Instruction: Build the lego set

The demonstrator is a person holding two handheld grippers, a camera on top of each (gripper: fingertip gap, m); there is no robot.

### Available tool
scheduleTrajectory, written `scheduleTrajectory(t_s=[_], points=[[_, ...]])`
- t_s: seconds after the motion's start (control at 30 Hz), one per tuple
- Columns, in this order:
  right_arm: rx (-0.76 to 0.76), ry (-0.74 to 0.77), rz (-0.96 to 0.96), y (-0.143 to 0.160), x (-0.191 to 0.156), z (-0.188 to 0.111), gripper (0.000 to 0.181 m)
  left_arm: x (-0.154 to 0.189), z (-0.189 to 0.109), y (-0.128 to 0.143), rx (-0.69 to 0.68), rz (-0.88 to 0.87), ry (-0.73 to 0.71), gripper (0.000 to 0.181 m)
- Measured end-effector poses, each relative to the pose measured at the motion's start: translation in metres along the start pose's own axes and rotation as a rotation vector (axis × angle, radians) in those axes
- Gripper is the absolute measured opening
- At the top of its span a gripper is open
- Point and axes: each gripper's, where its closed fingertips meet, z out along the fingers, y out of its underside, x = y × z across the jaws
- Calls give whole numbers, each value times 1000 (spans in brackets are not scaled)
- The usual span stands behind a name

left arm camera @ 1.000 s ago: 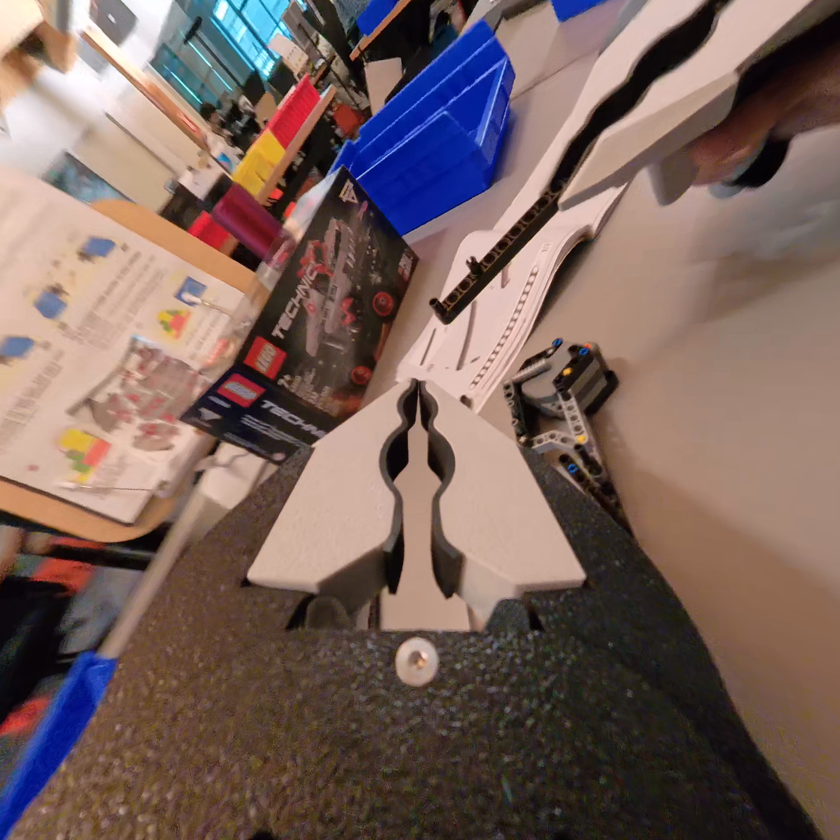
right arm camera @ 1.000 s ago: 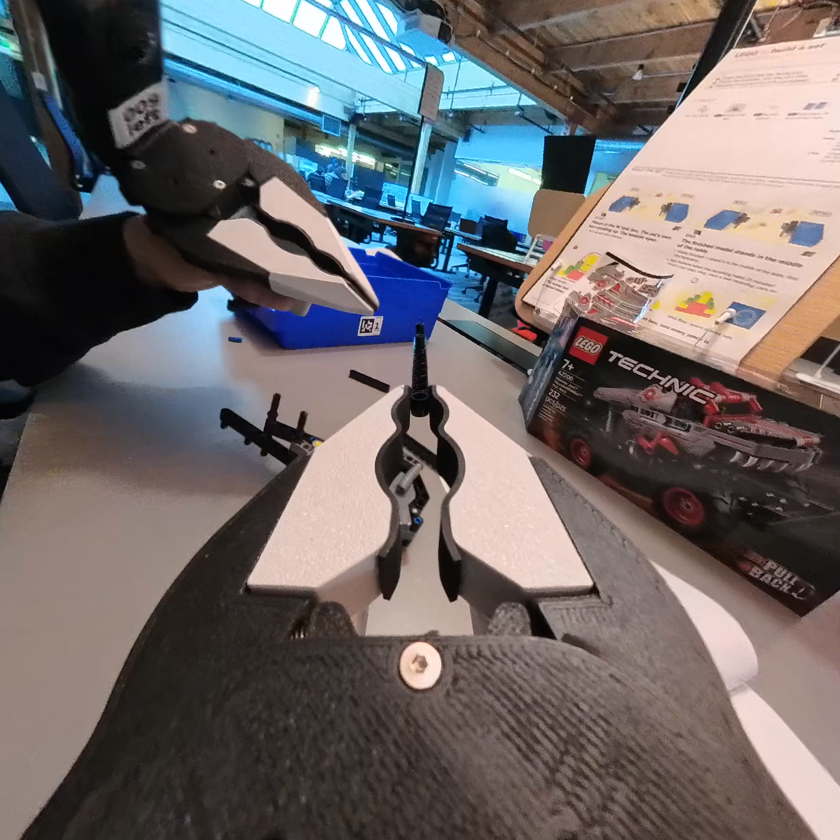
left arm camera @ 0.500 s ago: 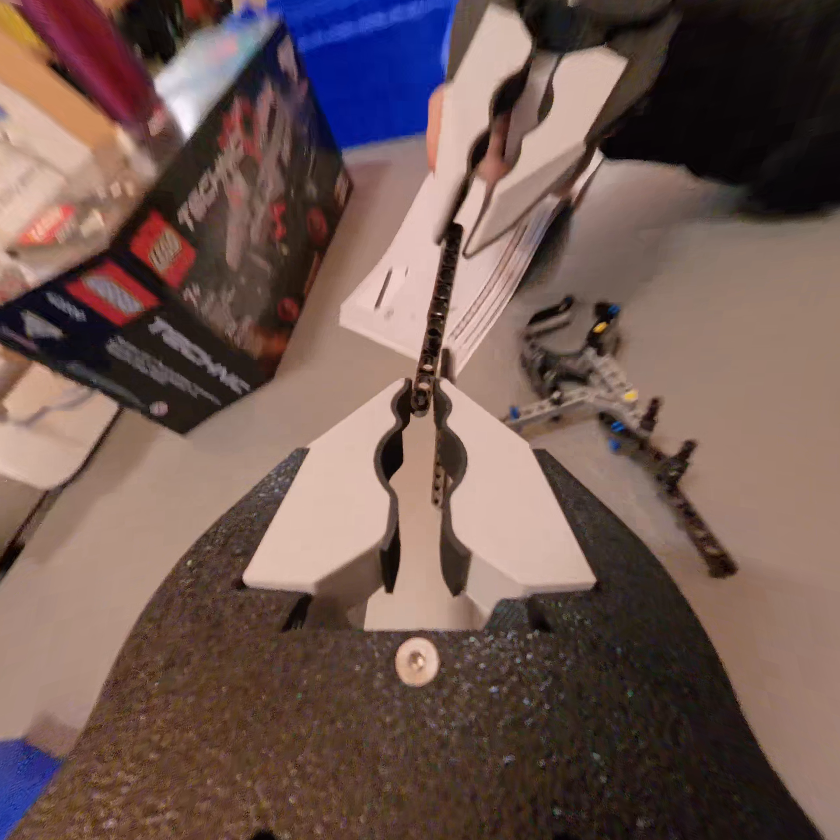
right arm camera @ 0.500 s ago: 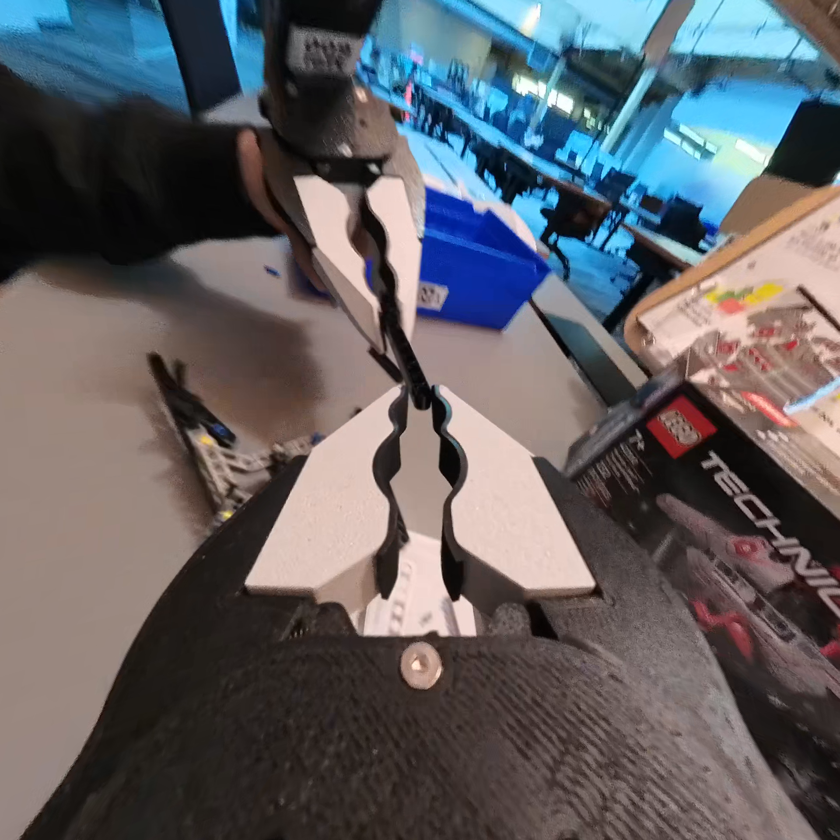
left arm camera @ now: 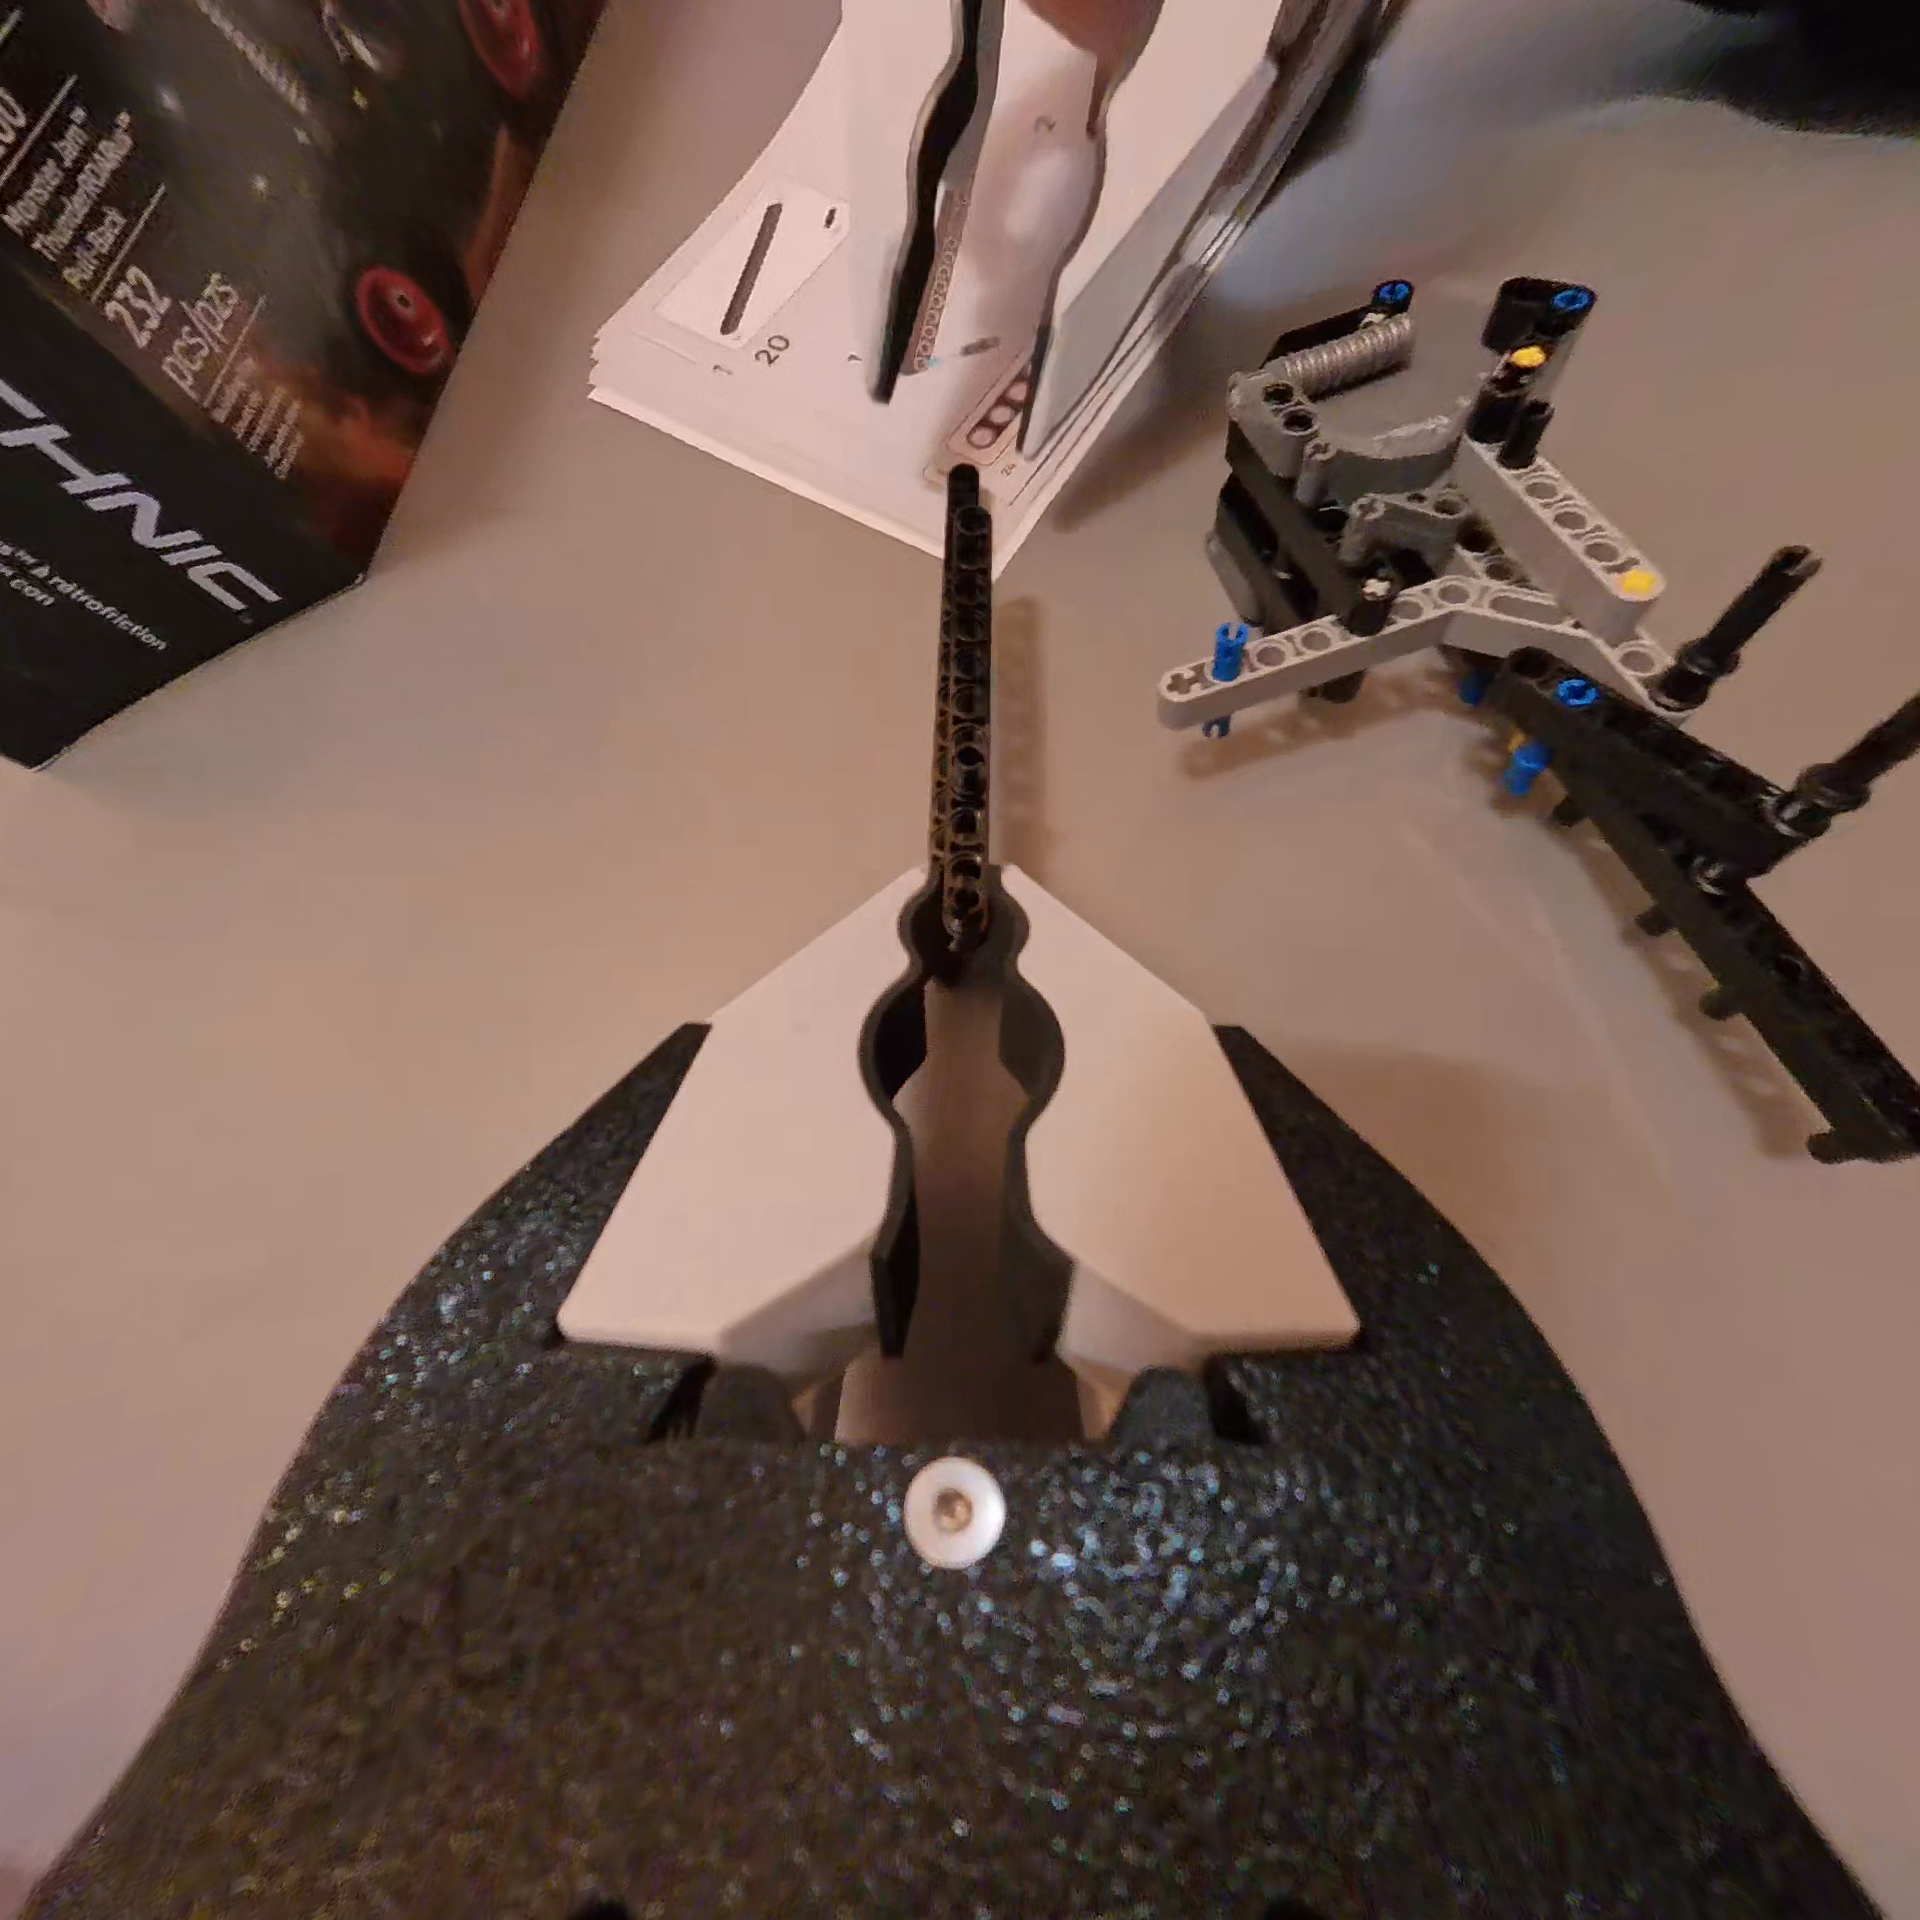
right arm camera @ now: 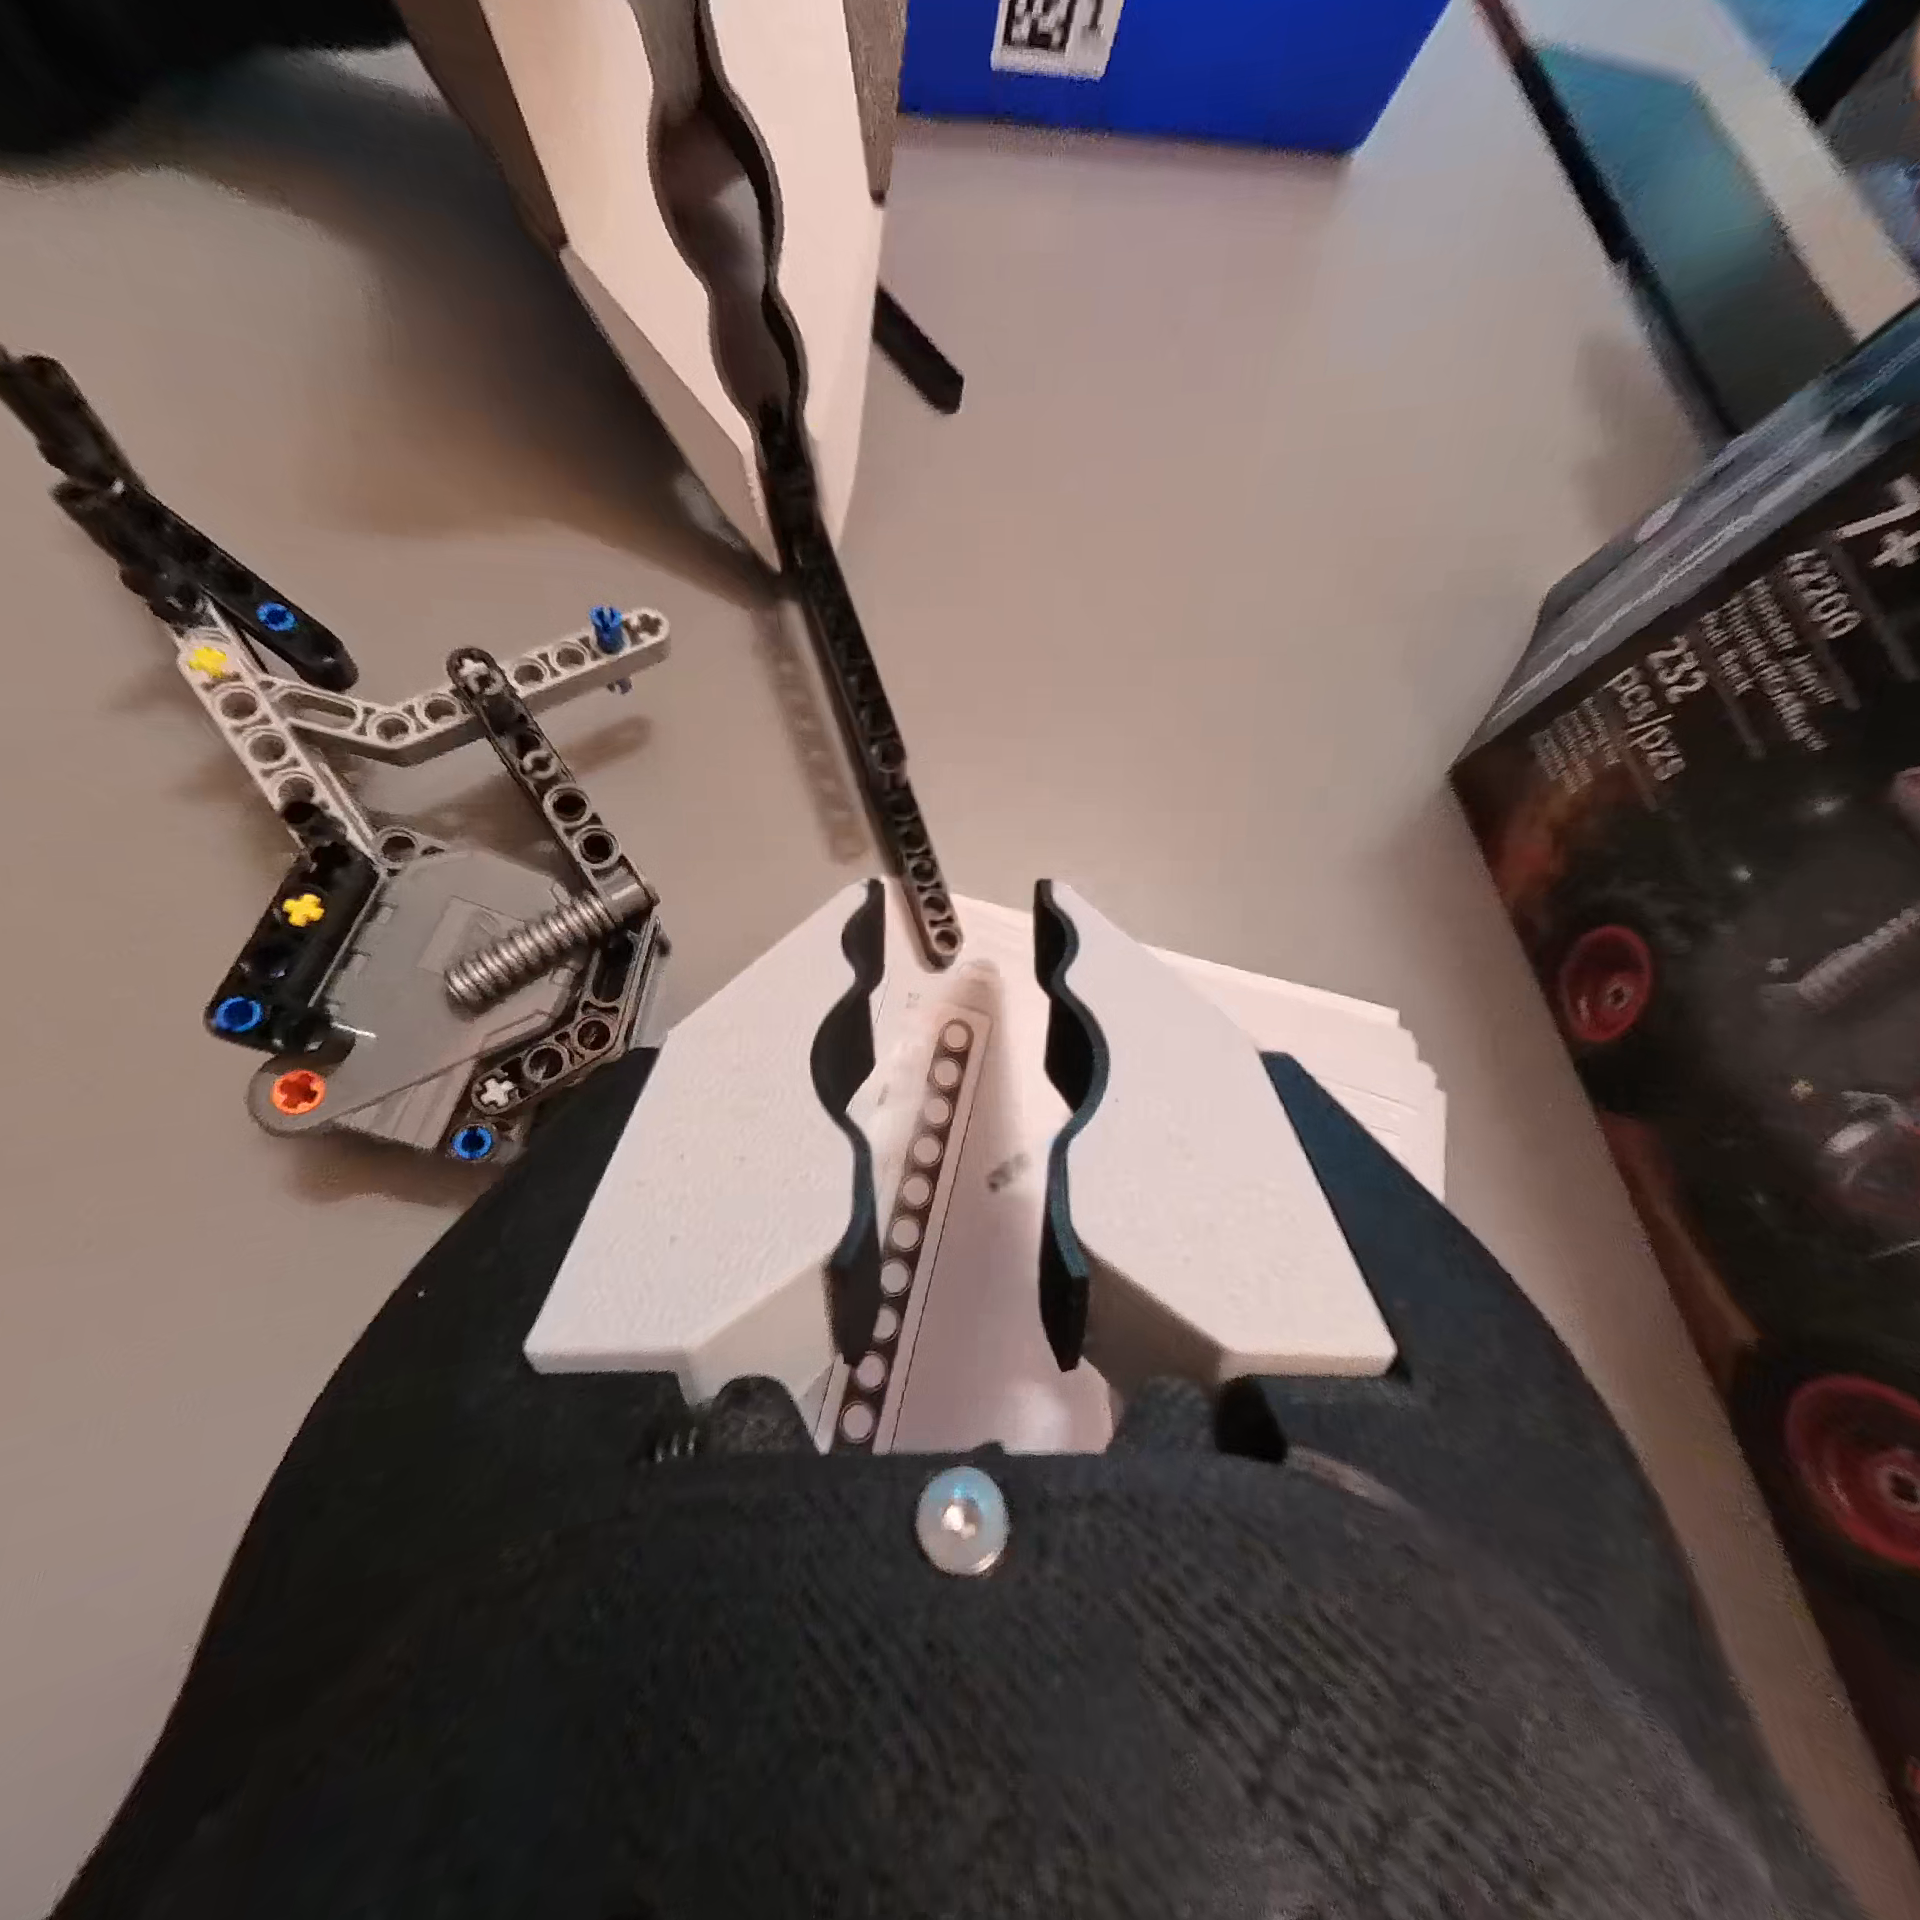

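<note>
My left gripper (left arm camera: 962, 914) is shut on one end of a long black beam with holes (left arm camera: 966, 707). The beam points away from it, above the grey table. In the right wrist view the same beam (right arm camera: 852, 686) runs from the left gripper (right arm camera: 774, 416) down to my right gripper (right arm camera: 954, 914). My right gripper is open. The beam's free end lies between its fingertips (right arm camera: 1060, 935) with a gap on both sides. My right gripper also shows at the top of the left wrist view (left arm camera: 966, 343), open. A partly built grey and black model (left arm camera: 1475, 561) lies on the table to the right; it shows at the left of the right wrist view (right arm camera: 416, 883).
The open instruction booklet (left arm camera: 790, 312) lies under my right gripper (right arm camera: 1299, 1049). The black set box (left arm camera: 208, 312) stands at the left and shows at the right of the right wrist view (right arm camera: 1714, 831). A blue bin (right arm camera: 1143, 73) stands behind. A small black piece (right arm camera: 920, 348) lies on the table. Some 10 cm of space lies between my two pairs of fingers.
The right gripper brought the black beam to the left gripper. The left gripper shut on its end. The right gripper then opened and let go. Both grippers tilted down toward the table.
</note>
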Motion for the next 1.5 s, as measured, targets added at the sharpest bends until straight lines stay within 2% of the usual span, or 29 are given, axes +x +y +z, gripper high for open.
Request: scheduleTrajectory(t_s=[0.2,0.33,0.43,0.57,0.67,0.77,0.9,1.0,1.2,1.37,1.5], points=[[-62,-20,-6,10,-4,12,23,-4,-2,5,-34,13,-10,4],[15,-5,-44,-12,1,7,22,-6,-6,-1,-8,13,-8,4],[75,-70,-33,-26,-3,13,20,-9,-5,-2,-3,23,-8,4],[110,-99,-52,-32,-11,17,16,-5,-3,-4,13,44,7,4],[68,-93,-69,-29,-13,21,7,-4,-2,-9,33,68,4,4],[50,-72,-106,-27,-12,25,6,-7,-1,-7,23,77,-12,5],[-18,-62,-99,-15,-11,32,4,-18,-6,5,-54,68,-99,17],[-17,-87,-98,-14,-14,34,4,-12,-7,5,-42,58,-67,26],[-7,-109,-119,-15,-18,35,4,-10,-4,11,-66,26,-53,26],[-13,-91,-145,-14,-17,38,4,-10,-1,11,-70,29,-54,13],[-9,-78,-147,-17,-16,41,4,-11,-2,11,-70,34,-69,13]])
